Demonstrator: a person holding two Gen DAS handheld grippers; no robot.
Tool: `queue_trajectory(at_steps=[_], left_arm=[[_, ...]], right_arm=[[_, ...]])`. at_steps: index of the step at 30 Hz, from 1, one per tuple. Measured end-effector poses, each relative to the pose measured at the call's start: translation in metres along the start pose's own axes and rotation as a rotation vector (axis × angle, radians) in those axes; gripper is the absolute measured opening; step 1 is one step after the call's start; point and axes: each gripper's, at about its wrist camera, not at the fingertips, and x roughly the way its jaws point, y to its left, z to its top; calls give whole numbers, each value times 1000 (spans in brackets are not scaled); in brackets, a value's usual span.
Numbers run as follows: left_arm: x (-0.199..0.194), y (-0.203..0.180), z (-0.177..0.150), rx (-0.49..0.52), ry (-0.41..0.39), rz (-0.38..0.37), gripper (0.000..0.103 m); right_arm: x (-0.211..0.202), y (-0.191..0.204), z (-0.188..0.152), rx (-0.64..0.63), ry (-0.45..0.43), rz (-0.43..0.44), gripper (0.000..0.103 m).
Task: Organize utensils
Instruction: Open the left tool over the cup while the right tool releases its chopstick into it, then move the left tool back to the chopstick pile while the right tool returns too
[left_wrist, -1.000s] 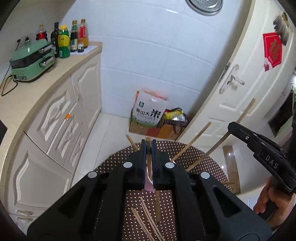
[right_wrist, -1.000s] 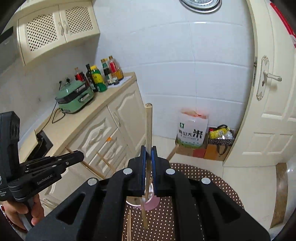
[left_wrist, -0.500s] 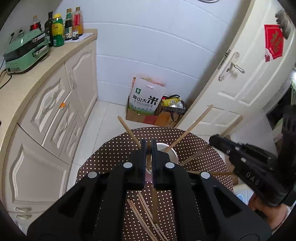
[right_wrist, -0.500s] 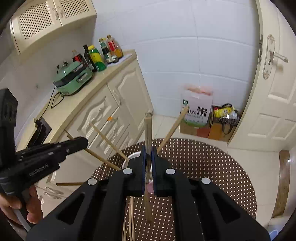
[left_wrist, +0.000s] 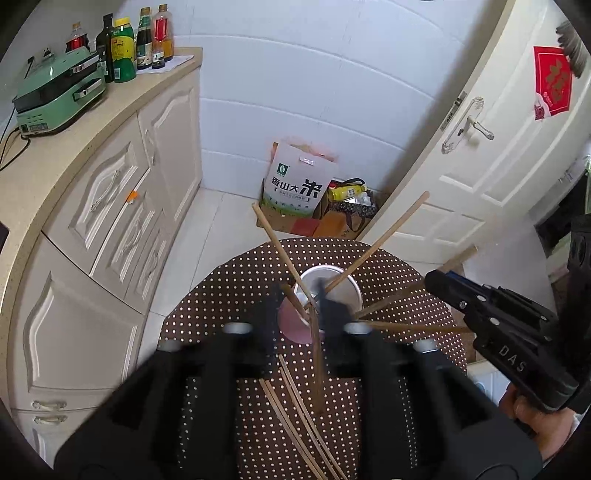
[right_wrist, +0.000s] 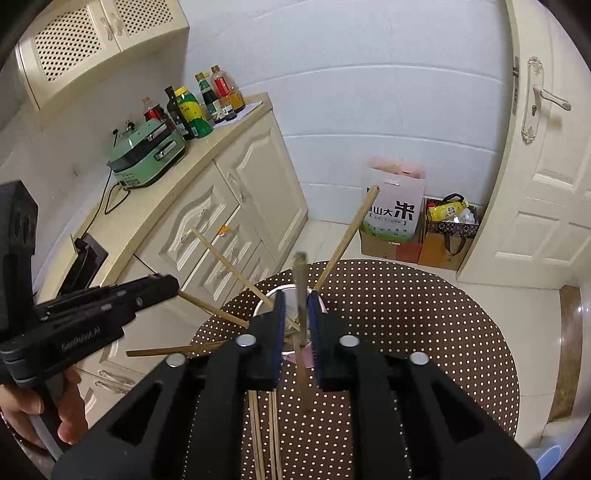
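Note:
A pink cup (left_wrist: 295, 325) with a white rim stands on the round brown dotted table (left_wrist: 229, 295) and holds several wooden chopsticks (left_wrist: 384, 236) leaning outward. My left gripper (left_wrist: 295, 306) is open just over the cup, blurred by motion; one chopstick (left_wrist: 317, 362) hangs loose between its fingers. My right gripper (right_wrist: 297, 314) is open above the cup (right_wrist: 306, 356), with a blurred chopstick (right_wrist: 301, 291) standing in the gap. Each gripper shows in the other's view: right (left_wrist: 439, 284), left (right_wrist: 162, 286).
More loose chopsticks (left_wrist: 295, 413) lie on the table in front of the cup, also in the right wrist view (right_wrist: 255, 432). A counter (left_wrist: 74, 140) with a green appliance (left_wrist: 59, 96) and bottles is at left. A rice bag (left_wrist: 299, 184) and a door (left_wrist: 498, 155) stand behind.
Both grippers came down toward the cup and opened. The chopsticks they held are released and drop toward the cup.

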Motion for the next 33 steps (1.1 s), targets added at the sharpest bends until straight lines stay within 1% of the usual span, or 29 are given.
queue_trajectory(at_steps=[1,2,5,11,13,16,20,23,26,28,33], left_arm=[[-5,1,-1,-2,-18,2,60],[-9,1,-2,0,-36,3,59],[-19,3,-5,0,-57,10,59],[-45,13,-16,-38,-113,4,60],[-51,18,-22,-51,-129,10,61],[-58,28,-34,-79,-148,8,62],[-58,44,-55,-144,-148,6,62],[-49,55,-72,-198,-122,18,62],[-33,62,-90,-226,-68,46,62],[-18,65,-102,-240,-20,49,62],[27,58,-124,-215,119,40,62]], right_arm=[[-3,0,-1,6,-7,-2,21],[-6,-1,-1,11,-11,0,24],[-14,0,-3,27,-24,1,24],[-34,4,-10,47,-56,5,26],[-40,5,-15,44,-69,4,26],[-54,7,-25,31,-105,-23,26],[-63,6,-42,25,-112,-41,27],[-59,4,-56,20,-86,-52,27],[-51,2,-70,22,-49,-56,27],[-41,2,-81,23,-13,-58,27],[-14,3,-102,16,79,-55,27]])
